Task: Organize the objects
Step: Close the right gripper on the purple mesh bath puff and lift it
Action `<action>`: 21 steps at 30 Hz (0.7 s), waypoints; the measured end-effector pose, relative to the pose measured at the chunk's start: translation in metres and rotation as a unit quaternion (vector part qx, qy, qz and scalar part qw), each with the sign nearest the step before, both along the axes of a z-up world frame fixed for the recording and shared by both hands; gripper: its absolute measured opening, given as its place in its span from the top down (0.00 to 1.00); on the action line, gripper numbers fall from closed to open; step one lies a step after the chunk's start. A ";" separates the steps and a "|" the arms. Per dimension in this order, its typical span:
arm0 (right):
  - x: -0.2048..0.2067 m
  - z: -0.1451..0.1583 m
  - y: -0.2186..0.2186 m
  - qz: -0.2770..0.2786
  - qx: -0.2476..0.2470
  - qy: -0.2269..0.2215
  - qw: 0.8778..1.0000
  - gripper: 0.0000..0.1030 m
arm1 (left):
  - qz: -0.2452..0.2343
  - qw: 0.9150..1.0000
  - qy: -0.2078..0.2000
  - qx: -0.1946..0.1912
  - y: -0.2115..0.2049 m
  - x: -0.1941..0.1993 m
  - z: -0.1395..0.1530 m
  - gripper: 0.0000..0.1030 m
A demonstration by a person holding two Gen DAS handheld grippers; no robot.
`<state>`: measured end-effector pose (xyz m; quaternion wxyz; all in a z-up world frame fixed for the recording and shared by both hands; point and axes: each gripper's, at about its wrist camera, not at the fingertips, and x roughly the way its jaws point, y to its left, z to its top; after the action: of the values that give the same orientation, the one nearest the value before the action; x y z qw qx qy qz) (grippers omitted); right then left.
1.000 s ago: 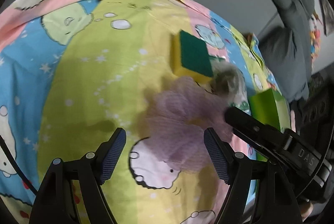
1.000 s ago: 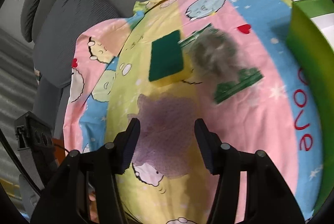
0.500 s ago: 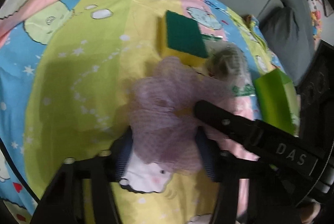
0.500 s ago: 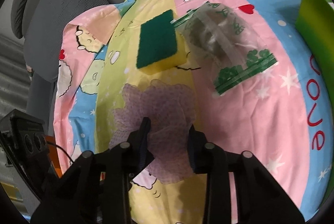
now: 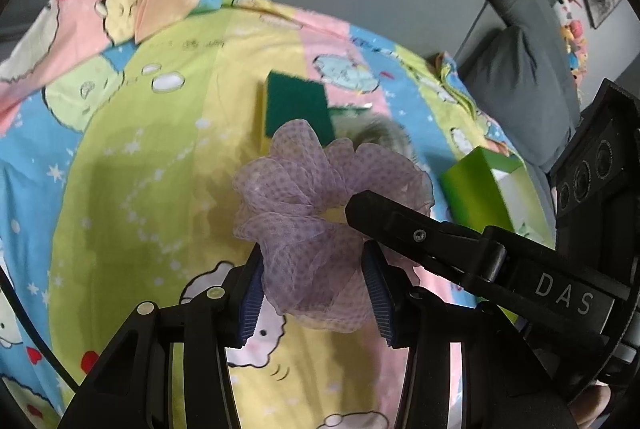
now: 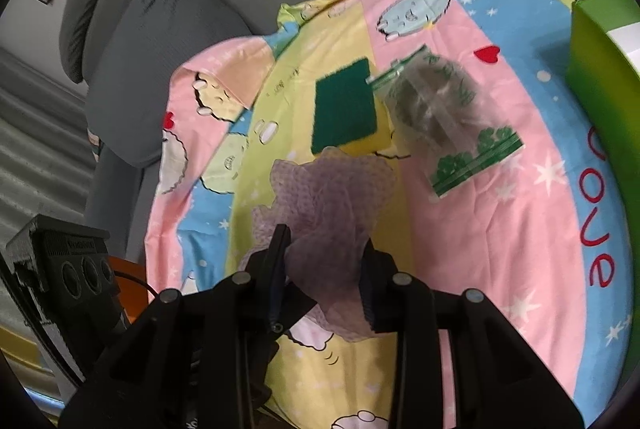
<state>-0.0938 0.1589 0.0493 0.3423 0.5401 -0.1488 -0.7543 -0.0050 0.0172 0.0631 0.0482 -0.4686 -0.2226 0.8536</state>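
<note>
**Item in hand: lilac mesh scrunchie, pinched by both grippers**

Left gripper (image 5: 316,281): jaws pressed in on the lower folds of the lilac mesh scrunchie (image 5: 320,197), blue ribbed pads against the fabric on either side. The ruffle fans up toward 12 o'clock above the fingertips.

Right gripper (image 6: 322,273): jaws also pinching the same scrunchie (image 6: 328,205), a bunched fold between the pads; the jaws are easing slightly apart, fabric still between them. In the left wrist view its black finger comes in from 4 o'clock and reaches the scrunchie's middle.

Position of the item: over the yellow-green panel of the cartoon-print bedsheet (image 5: 132,189). It appears to hang from the pads; whether its lowest fold touches the sheet cannot be told.

Outward, in the right wrist view:
- Scouring sponge (image 6: 346,109), green pad up, yellow foam beneath, at 12 o'clock just beyond the scrunchie.
- Clear plastic bag with green print (image 6: 448,121), dark grey contents not identifiable, at 1 o'clock, touching the sponge's edge.
- Green box (image 6: 604,77), open, pale interior, at 2 o'clock near the frame's edge, well apart from the rest.
- Grey cushion (image 6: 160,69), at 10 o'clock, off the sheet.

Progress, as judged: early. One item is gripped but not placed. The sponge and the bag lie loose on the sheet. The green box is the likely container; nothing can be seen inside it. Remaining: deposit the scrunchie, then deal with the sponge and bag.
</note>
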 end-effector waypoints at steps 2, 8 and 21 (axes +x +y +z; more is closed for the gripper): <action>0.001 0.007 0.006 -0.004 -0.010 0.009 1.000 0.69 | -0.002 1.000 0.015 -0.005 0.005 0.000 0.007 0.54; 0.001 0.024 0.026 -0.018 -0.034 0.036 0.999 0.69 | -0.018 0.998 0.058 -0.024 0.026 0.000 0.026 0.54; -0.019 0.046 0.089 -0.096 -0.070 0.078 0.990 0.69 | -0.109 0.985 0.114 -0.069 0.092 -0.029 0.060 0.54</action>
<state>-0.1125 0.2476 0.0952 0.3163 0.4376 -0.2254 -0.8110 -0.0335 0.1091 0.1227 0.1339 -0.3917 -0.1034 0.9044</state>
